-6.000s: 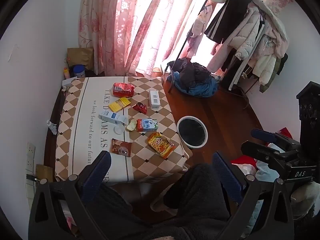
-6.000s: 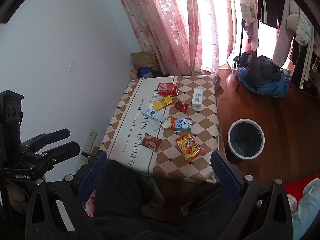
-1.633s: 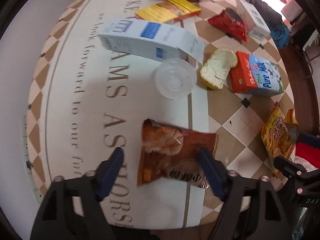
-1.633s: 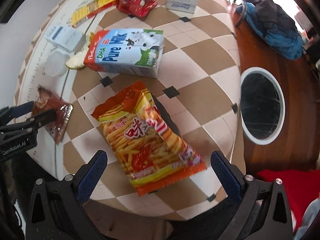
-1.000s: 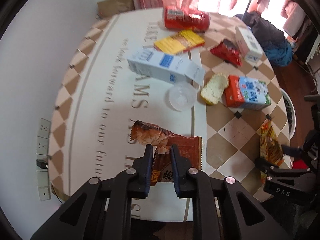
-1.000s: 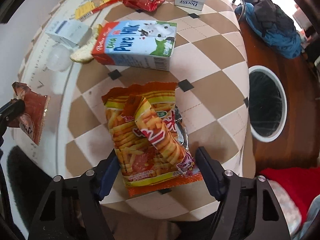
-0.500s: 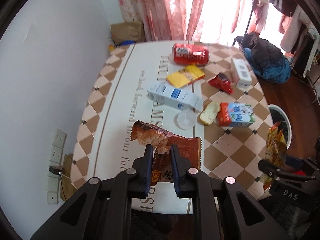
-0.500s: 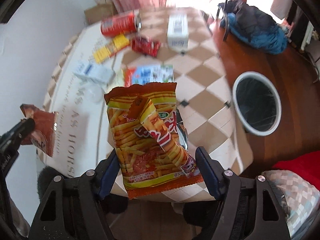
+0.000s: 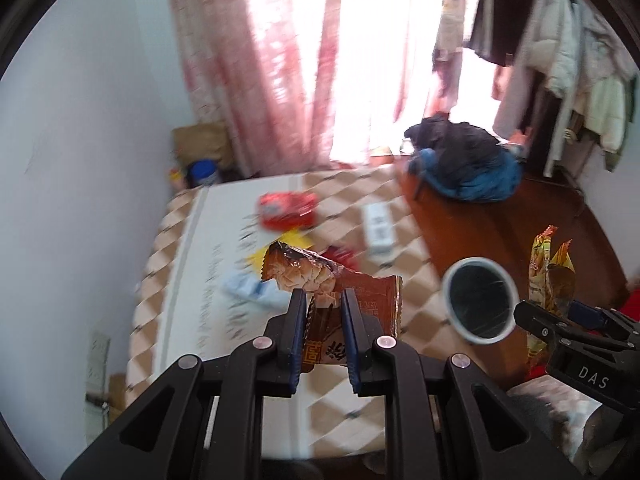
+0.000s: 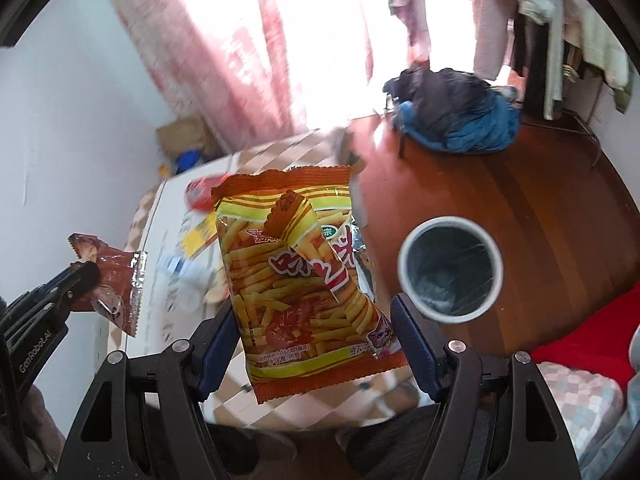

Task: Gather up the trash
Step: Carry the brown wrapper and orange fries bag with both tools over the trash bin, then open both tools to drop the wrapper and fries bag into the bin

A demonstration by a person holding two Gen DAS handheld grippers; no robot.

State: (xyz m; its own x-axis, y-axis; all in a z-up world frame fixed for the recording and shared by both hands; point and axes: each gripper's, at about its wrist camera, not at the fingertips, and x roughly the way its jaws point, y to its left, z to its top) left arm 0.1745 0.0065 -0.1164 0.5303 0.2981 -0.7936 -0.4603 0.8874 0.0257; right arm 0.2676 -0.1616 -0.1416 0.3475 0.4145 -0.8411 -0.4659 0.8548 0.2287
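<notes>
Pink curtains (image 9: pixel 280 60) fill the 12 o'clock region of both wrist views, with hanging clothes (image 9: pixel 568 52) at 1 o'clock. Below them lies the table (image 9: pixel 188 280) under a checked, lettered cloth; it occupies the centre-left of the left wrist view and is blurred. On it, still uncollected, rest a red can (image 9: pixel 286 210), a yellow packet (image 9: pixel 280 246), a white box (image 9: pixel 378 232) and a blue-and-white carton (image 9: pixel 256 290). A heap of dark and blue garments (image 10: pixel 456 116) sits on the wooden floor at 1 o'clock. The round bin (image 10: pixel 450 270), white-rimmed and dark-lined, stands on the floor just beside the table, at 3 o'clock in both views.

The right gripper (image 10: pixel 316 324) is clenched on an orange chip bag (image 10: pixel 296 272), held upright above the table edge, at 9 o'clock of the bin. The left gripper (image 9: pixel 322 314) grasps a brown snack wrapper (image 9: pixel 332 280) between narrowly set jaws, aloft over the table. In the right wrist view this wrapper appears at 9 o'clock; in the left wrist view the chip bag appears at 3 o'clock, beyond the bin.
</notes>
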